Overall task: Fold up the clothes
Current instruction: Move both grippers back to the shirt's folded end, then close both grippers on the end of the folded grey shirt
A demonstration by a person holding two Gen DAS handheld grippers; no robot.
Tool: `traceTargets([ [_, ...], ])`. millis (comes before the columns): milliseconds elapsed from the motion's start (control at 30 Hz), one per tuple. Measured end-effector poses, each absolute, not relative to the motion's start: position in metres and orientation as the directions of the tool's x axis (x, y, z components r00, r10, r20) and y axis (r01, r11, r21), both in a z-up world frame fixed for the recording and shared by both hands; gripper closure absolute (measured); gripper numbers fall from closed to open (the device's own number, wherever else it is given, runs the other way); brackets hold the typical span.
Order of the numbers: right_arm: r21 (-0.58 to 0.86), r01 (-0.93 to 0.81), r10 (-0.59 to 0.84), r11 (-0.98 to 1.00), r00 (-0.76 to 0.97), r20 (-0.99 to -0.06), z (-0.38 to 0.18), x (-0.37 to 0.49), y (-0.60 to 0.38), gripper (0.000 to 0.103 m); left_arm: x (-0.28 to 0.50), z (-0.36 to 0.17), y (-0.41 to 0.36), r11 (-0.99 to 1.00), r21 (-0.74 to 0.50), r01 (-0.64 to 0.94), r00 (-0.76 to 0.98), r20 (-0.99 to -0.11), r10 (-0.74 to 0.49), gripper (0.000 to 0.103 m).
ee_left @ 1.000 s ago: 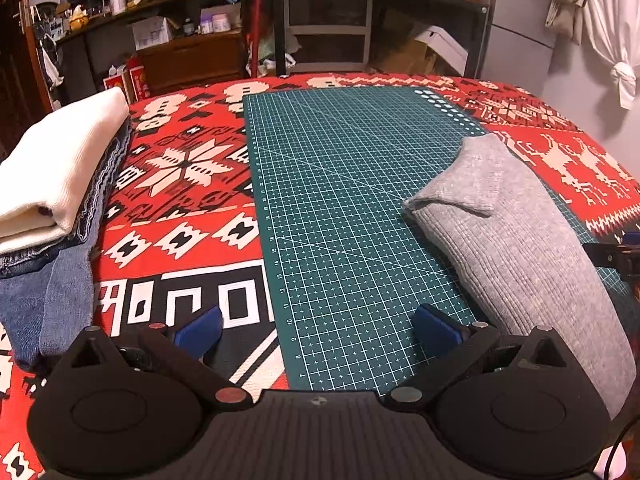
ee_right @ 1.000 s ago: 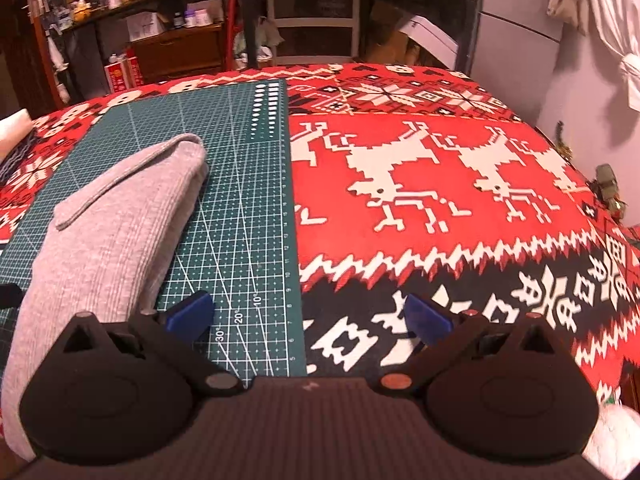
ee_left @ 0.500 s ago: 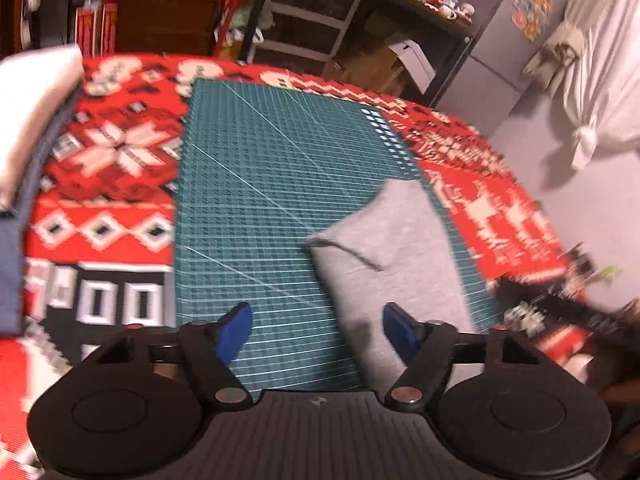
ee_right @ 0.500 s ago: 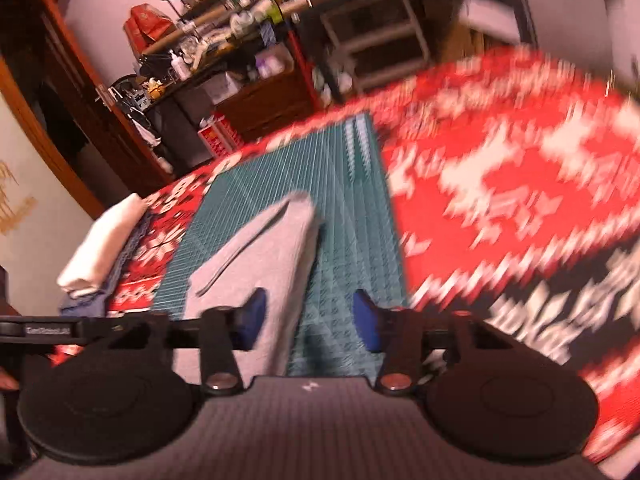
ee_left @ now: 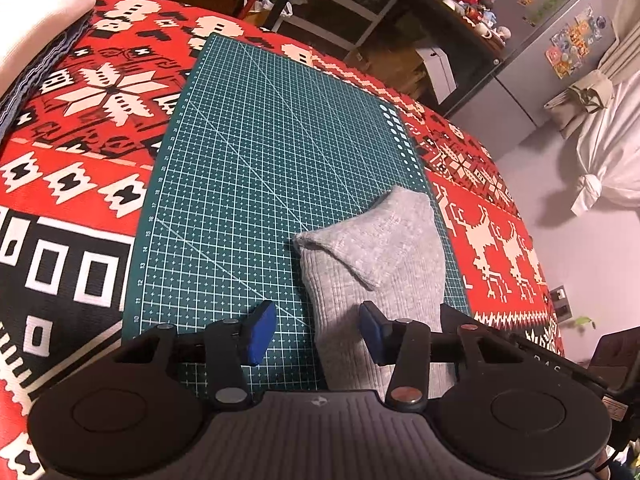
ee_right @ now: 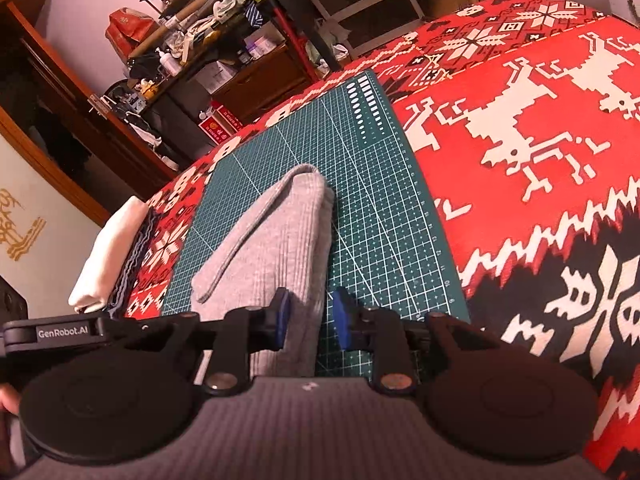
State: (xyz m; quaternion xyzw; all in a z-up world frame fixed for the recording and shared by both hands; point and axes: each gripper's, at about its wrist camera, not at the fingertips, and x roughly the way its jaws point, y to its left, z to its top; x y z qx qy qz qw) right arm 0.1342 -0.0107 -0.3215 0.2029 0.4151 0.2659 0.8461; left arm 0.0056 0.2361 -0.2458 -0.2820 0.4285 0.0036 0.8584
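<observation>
On the green gridded cutting mat [ee_left: 248,152], toward 5 o'clock, lies the folded grey ribbed knit garment [ee_left: 376,264]; left claw [ee_left: 316,332] and right claw [ee_right: 310,318] gape narrowly astride its near end, empty.

Left tool [ee_left: 316,336] gapes wider than right tool [ee_right: 309,320].

The left gripper [ee_left: 316,332] has a black plastic body with two round discs at the sides and a ribbed grey plate at 6 o'clock. Its black link arms carry silver and copper-coloured round screws, and its jaws end in blue pads [ee_left: 260,330]. The right gripper [ee_right: 310,318] has the same build and the same blue pads [ee_right: 282,316]. A black bar at its 9 o'clock bears the white marking "GenRobot.AI".
</observation>
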Motion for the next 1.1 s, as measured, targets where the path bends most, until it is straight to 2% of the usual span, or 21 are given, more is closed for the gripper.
traceTargets([
  [133, 0.545, -0.283, 0.603, 0.789, 0.525, -0.601, -0.323, 0.134, -0.003, 0.083, 0.01, -0.248, 0.236, 0.838, -0.486, -0.249, 0.64, -0.732, -0.234, 0.059],
  [200, 0.537, -0.285, 0.598, 0.794, 0.528, -0.603, -0.323, 0.134, 0.001, 0.084, 0.012, -0.249, 0.235, 0.834, -0.492, -0.249, 0.64, -0.73, -0.239, 0.063],
  [267, 0.539, -0.285, 0.599, 0.793, 0.528, -0.602, -0.323, 0.133, 0.001, 0.088, 0.013, -0.252, 0.235, 0.815, -0.521, -0.255, 0.639, -0.723, -0.262, 0.075],
  [467, 0.52, -0.303, 0.594, 0.799, 0.54, -0.597, -0.318, 0.128, 0.002, 0.094, 0.008, -0.252, 0.233, 0.791, -0.552, -0.263, 0.666, -0.697, -0.266, 0.089],
  [933, 0.538, -0.349, 0.635, 0.767, 0.535, -0.558, -0.284, 0.125, 0.024, 0.096, -0.013, -0.221, 0.253, 0.805, -0.543, -0.24, 0.758, -0.623, -0.194, 0.093],
  [1100, 0.55, -0.339, 0.641, 0.764, 0.498, -0.584, -0.294, 0.146, 0.048, 0.096, 0.001, -0.232, 0.279, 0.815, -0.522, -0.253, 0.745, -0.643, -0.18, 0.093],
])
